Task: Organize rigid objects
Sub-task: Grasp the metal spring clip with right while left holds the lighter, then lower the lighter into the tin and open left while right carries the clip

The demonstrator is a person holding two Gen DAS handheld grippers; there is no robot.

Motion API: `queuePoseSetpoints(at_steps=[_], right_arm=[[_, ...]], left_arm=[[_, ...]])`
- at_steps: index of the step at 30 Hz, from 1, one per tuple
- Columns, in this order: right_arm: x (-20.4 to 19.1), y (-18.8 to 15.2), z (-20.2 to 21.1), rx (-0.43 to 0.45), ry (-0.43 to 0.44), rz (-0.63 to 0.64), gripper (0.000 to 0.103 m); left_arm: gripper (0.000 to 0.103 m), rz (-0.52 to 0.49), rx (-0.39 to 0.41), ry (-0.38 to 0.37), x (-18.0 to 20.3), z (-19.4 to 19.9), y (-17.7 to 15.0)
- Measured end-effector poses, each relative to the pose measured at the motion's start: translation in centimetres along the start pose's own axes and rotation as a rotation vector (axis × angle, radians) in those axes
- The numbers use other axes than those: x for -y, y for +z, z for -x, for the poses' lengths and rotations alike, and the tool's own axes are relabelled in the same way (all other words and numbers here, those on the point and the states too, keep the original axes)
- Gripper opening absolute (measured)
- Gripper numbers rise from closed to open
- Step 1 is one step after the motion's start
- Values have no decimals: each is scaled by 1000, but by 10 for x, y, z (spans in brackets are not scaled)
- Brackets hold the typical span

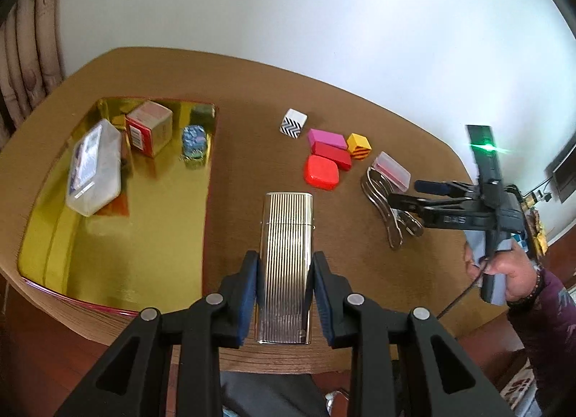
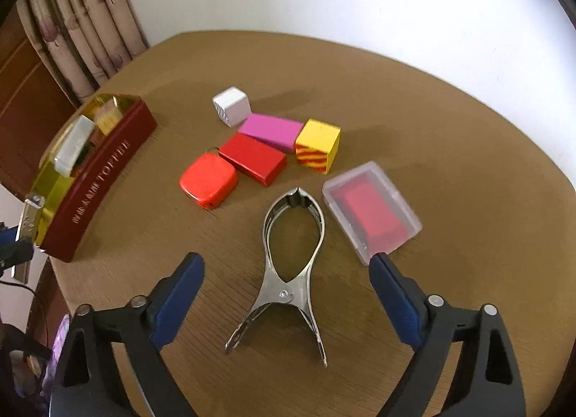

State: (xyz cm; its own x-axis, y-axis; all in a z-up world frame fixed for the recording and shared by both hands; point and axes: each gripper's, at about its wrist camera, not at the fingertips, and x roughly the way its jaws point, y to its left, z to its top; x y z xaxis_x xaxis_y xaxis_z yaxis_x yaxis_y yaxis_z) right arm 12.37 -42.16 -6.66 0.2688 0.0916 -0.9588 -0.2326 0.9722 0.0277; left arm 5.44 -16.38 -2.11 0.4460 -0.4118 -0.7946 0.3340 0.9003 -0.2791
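Note:
My left gripper [image 1: 284, 265] is shut on a ribbed silver case [image 1: 286, 258], held above the table's near edge, right of the gold-lined red tin [image 1: 108, 255]. My right gripper [image 2: 286, 262] stands open above a steel spring clamp [image 2: 288, 273] that lies flat on the table between its fingers, untouched. Beyond the clamp lie a red rounded box [image 2: 208, 183], a red block [image 2: 253, 159], a pink block [image 2: 271, 130], a yellow striped cube [image 2: 318, 145], a white patterned cube [image 2: 232, 105] and a clear case with a red insert [image 2: 372, 217].
The tin [image 2: 97, 179] at the left holds a clear plastic box [image 1: 93, 172], a red and tan carton [image 1: 149, 132] and a blue patterned cube [image 1: 194, 141]. A person's hand and dark sleeve [image 1: 518, 276] hold the right gripper. Curtains [image 2: 75, 35] hang behind the round wooden table [image 2: 450, 129].

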Motion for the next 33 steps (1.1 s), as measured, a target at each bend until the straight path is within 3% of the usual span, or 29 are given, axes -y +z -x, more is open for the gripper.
queuePoseSetpoints(at_steps=[1, 2, 4, 11, 15, 18, 24, 29, 33], right_arm=[[-1, 1, -8, -27, 16, -3, 60], [-3, 0, -18, -62, 8, -5, 40], [-4, -3, -34, -116, -22, -16, 32], [-6, -8, -21, -58, -2, -32, 31], [-7, -4, -1, -17, 55, -73, 31], [-14, 4, 14, 13, 108, -91, 31], [-50, 20, 32, 57, 195, -80, 31], [-85, 37, 40, 83, 261, -56, 31], [-109, 51, 43, 91, 309, -49, 31]], left_arm=[[30, -5, -1, 1, 1, -1, 0], [30, -9, 1, 4, 2, -1, -1], [30, -16, 10, 11, 2, 1, -1], [30, 18, 63, 13, -14, 24, 6], [30, 38, 104, 70, -39, 45, 15], [30, 9, 89, 142, -52, 45, 21], [30, -53, 17, 207, -75, 8, 34], [30, -73, -18, 304, -87, -29, 43], [30, -33, -34, 234, -102, -37, 41]])
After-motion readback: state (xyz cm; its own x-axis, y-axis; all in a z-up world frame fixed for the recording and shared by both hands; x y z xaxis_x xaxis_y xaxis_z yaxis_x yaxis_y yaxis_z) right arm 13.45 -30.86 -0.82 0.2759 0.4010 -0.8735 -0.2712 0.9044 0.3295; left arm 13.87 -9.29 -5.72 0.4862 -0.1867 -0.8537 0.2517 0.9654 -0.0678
